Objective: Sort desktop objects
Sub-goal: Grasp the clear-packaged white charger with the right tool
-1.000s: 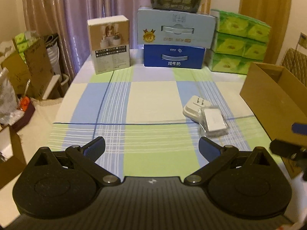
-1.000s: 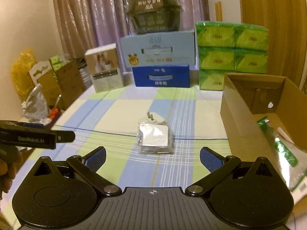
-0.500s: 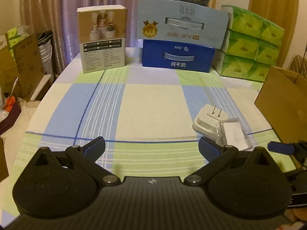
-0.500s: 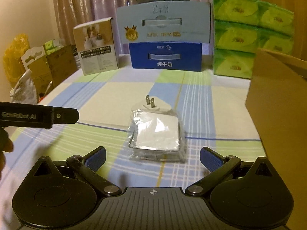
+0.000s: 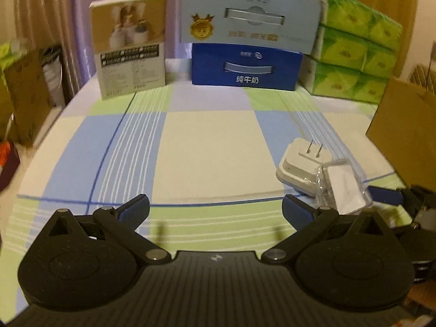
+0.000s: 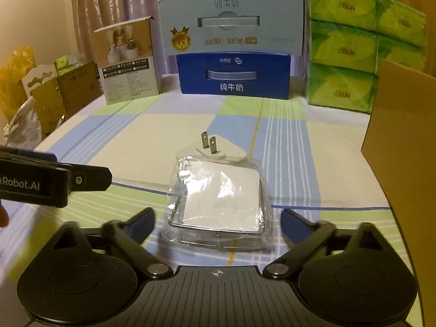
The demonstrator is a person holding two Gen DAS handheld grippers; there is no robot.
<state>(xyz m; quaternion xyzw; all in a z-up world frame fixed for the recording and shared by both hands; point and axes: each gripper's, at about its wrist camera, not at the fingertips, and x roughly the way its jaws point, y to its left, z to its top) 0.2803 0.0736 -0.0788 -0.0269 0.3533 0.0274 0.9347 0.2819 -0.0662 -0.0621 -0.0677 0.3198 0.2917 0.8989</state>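
Both views are taken low over the tabletop [image 5: 212, 141], facing the stacked boxes at its far end. The bagged plug [image 6: 218, 193] is seen close ahead in the right view, and off to the right [image 5: 324, 174] in the left view.

Tablecloth [image 5: 207, 147]: checks of pale green, light blue and cream, with white and dark blue stripes. Plug [image 6: 215, 150]: white, under a clear wrapper [image 6: 218, 204]. Milk boxes: dark blue [image 6: 234, 77] and pale blue [image 6: 231, 24]. Tissue packs [image 6: 351, 43]: green. Carton [image 6: 403, 136]: brown. Gripper pads [image 5: 136, 208]: blue.

Checked tablecloth [image 5: 212, 147], mauve curtains [image 5: 68, 13], dim light
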